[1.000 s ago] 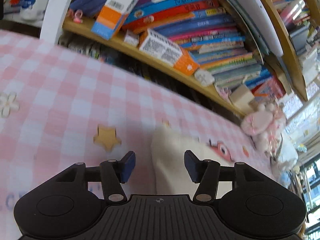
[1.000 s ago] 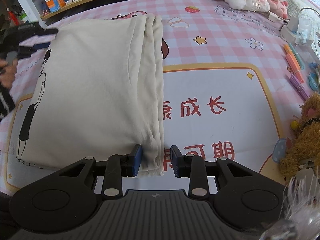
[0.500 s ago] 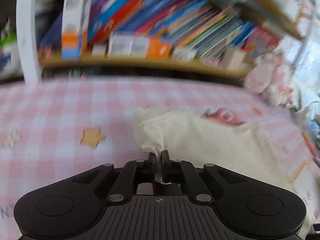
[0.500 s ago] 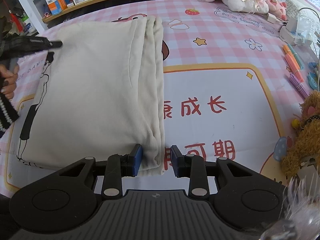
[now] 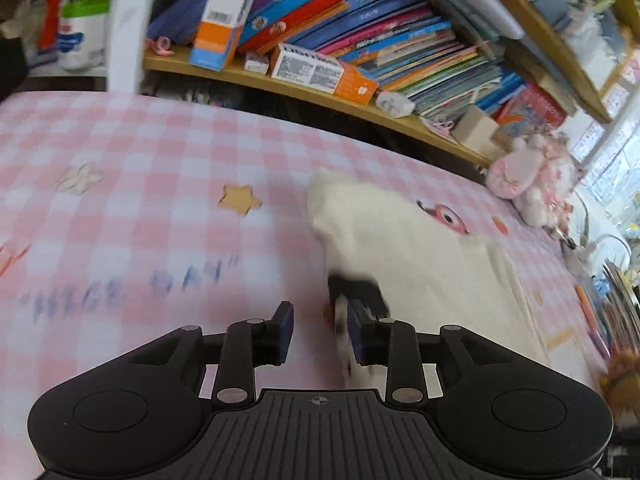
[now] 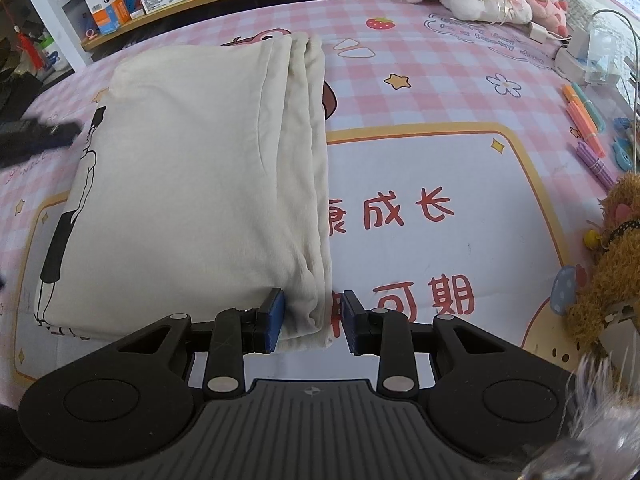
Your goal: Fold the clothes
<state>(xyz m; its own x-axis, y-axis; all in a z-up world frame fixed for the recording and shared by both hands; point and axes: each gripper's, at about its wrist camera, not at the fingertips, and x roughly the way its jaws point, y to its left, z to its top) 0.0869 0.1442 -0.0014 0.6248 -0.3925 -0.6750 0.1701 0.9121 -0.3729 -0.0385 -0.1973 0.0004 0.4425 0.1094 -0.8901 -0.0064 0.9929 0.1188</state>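
1. Left wrist view: the left claw (image 5: pixel 319 328) stands spread over the pink checked tablecloth (image 5: pixel 120 184), gripping nothing. The cream cotton garment (image 5: pixel 420 248), already folded into a long panel, starts at its right-hand finger (image 5: pixel 356 334) and runs ahead to the right. Closing here could catch only the printed edge, or nothing, because the cloth sits beside the gap rather than in it.
2. This view is blurred, so the edge's exact position is uncertain.
3. Right wrist view: the right claw (image 6: pixel 309 322) is also apart, straddling the garment's near right corner of stacked layers. A shallow pinch may take only the top layers, and lifting would then spill the fold.
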